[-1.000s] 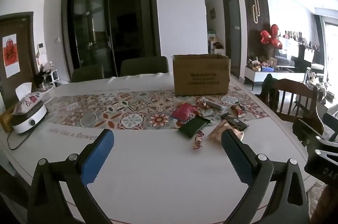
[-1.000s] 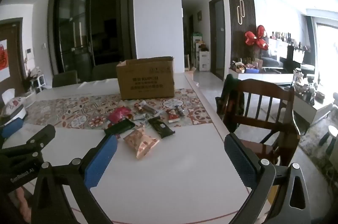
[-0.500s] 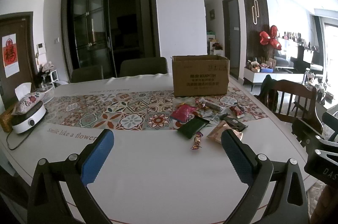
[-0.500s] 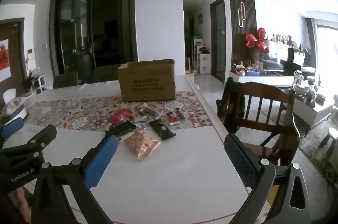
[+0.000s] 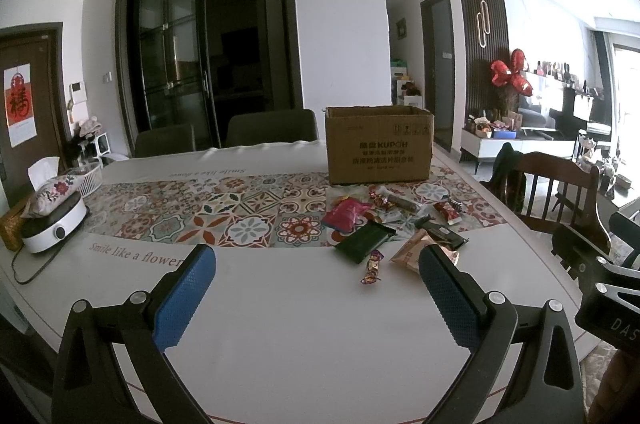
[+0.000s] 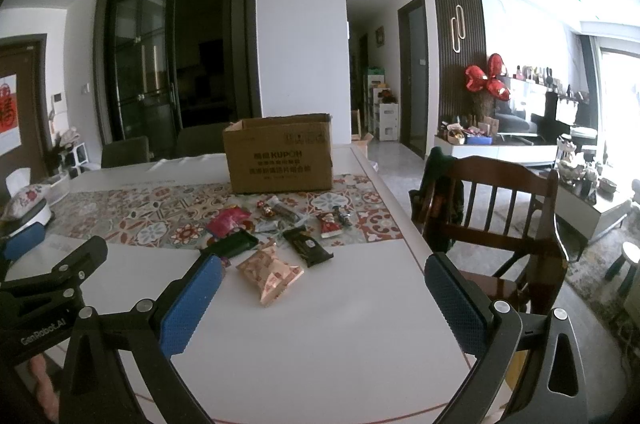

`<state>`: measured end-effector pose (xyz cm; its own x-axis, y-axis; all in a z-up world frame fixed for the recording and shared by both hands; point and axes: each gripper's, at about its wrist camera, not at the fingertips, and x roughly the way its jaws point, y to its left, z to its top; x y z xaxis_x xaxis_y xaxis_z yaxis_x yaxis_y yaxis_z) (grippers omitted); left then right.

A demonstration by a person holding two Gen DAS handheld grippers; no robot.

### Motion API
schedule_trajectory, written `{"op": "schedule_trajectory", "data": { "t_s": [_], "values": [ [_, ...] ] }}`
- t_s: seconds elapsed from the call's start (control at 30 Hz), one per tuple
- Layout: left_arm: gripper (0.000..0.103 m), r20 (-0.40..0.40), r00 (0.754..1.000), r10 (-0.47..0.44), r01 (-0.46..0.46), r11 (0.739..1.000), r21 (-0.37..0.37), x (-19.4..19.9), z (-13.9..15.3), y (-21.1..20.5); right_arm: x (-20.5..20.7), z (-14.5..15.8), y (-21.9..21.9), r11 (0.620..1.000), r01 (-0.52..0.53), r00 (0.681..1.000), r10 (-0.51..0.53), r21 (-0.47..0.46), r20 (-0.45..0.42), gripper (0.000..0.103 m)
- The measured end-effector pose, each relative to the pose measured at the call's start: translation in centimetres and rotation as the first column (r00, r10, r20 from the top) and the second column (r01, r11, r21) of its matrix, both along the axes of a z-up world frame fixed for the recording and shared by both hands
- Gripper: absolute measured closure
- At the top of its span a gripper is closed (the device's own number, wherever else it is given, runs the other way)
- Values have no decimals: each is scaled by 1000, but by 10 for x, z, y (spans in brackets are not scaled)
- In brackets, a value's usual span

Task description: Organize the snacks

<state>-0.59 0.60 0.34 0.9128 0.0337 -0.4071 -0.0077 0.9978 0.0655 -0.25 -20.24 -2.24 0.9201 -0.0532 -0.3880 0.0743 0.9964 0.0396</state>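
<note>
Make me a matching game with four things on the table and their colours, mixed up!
Things:
1. cardboard box
2. puffy snack bag
3. flat packet
4. cooker

Colours:
A. white with a dark lid
B. brown
C. dark green
D. peach pink

Pairs: 1-B, 2-D, 3-C, 4-A

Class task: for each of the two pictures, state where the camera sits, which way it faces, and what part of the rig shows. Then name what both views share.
Left wrist: sits on the left tool, facing across the table toward the cardboard box; its open blue fingers show.
Right wrist: sits on the right tool, facing the same way from further right; its open fingers show, the left tool at its left edge.
Shared: box, scattered snacks, wooden chair.
</note>
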Motion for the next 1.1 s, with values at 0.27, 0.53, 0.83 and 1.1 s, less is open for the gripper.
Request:
{"op": "schedule_trajectory", "data": {
  "t_s": [0.27, 0.53, 0.83, 1.1],
  "values": [
    [0, 1, 1000, 0, 0, 1000, 0, 0, 0, 0, 2, 1, 1, 1000, -1, 1000, 1, -2, 1, 1],
    [0, 3, 1000, 0, 0, 1000, -1, -1, 0, 0, 2, 1, 1, 1000, -3, 1000, 3, -4, 4, 1],
    [0, 3, 1000, 0, 0, 1000, -2, 0, 0, 0, 1, 0, 1, 1000, -2, 1000, 2, -5, 6, 1],
    [0, 3, 1000, 0, 0, 1000, -2, 0, 0, 0, 1, -1, 1, 1000, -2, 1000, 2, -6, 8, 1]
  ]
}}
